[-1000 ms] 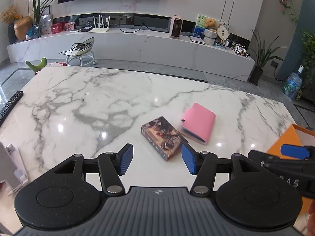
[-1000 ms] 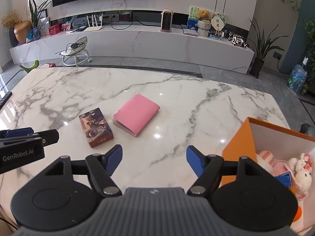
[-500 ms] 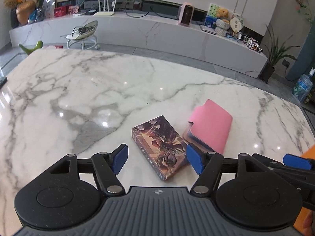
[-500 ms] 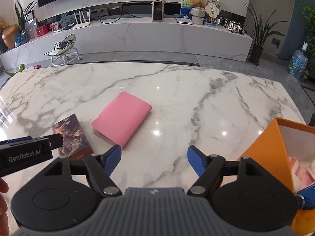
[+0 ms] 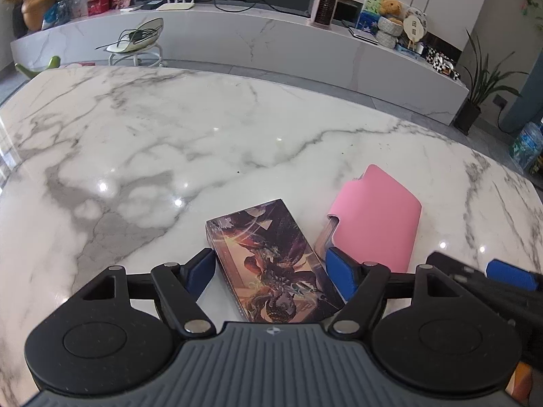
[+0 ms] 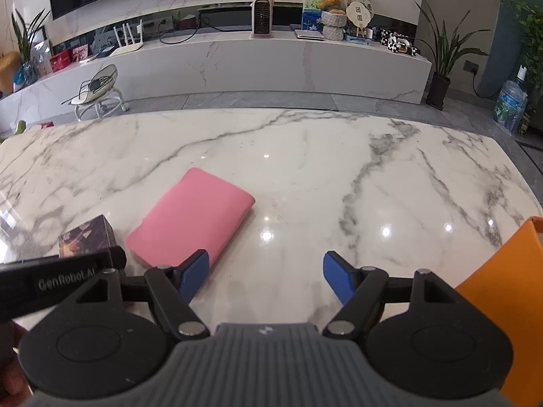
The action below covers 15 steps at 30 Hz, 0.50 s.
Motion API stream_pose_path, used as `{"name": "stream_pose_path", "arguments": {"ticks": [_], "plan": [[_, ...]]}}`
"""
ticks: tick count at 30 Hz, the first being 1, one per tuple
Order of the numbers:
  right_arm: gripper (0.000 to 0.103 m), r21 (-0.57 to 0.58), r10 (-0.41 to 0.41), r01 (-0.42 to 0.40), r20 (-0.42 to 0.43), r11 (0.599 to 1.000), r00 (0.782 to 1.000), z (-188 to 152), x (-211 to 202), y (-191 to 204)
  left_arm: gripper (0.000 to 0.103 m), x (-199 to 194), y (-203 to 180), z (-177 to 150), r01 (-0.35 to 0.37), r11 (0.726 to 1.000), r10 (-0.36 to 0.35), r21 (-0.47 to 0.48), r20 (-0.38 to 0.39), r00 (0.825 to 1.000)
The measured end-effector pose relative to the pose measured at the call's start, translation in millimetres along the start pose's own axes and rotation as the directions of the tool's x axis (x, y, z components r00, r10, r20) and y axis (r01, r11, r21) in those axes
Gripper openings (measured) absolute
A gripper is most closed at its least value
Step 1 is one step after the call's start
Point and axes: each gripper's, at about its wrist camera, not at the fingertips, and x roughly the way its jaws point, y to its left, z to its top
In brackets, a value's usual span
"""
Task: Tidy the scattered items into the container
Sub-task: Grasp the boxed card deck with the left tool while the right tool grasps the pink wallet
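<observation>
Spanning both views, the marble surface [image 5: 169, 142] carries two loose items side by side near its front edge, with the orange container [image 6: 502, 291] at the right edge of the right wrist view, its contents out of sight here. The pink wallet [image 6: 190, 217] lies flat, long axis running diagonally away to the right; it sits ahead and left of the right gripper [image 6: 264, 274], whose left pad overlaps its near corner in the view; contact cannot be judged. Right jaws stand wide apart, nothing between them. The illustrated card box [image 5: 271, 264] lies just left of the wallet, apart from it by a narrow gap. Its long axis points roughly forward, tilted slightly left at the far end, and its near half sits directly between the pads of the left gripper [image 5: 271, 273]. Left jaws are spread, holding nothing, each pad just outside a long side of the box. Judgement: left gripper is the nearer to the box and is aligned across its short width; closing there should take it. Container lies well off to the right, so the carry would cross over the wallet.
</observation>
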Motion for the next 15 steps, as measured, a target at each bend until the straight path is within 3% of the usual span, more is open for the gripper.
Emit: {"name": "stream_pose_path", "arguments": {"ticks": [12, 15], "plan": [[0.081, 0.108, 0.072, -0.068, -0.029, 0.992, 0.997, 11, 25, 17, 0.078, -2, 17, 9, -0.025, 0.99, 0.021, 0.141, 0.031, 0.999], [0.084, 0.132, 0.104, -0.098, -0.035, 0.986, 0.994, 15, 32, 25, 0.078, -2, 24, 10, 0.008, 0.985, -0.012, 0.171, 0.027, 1.0]]}}
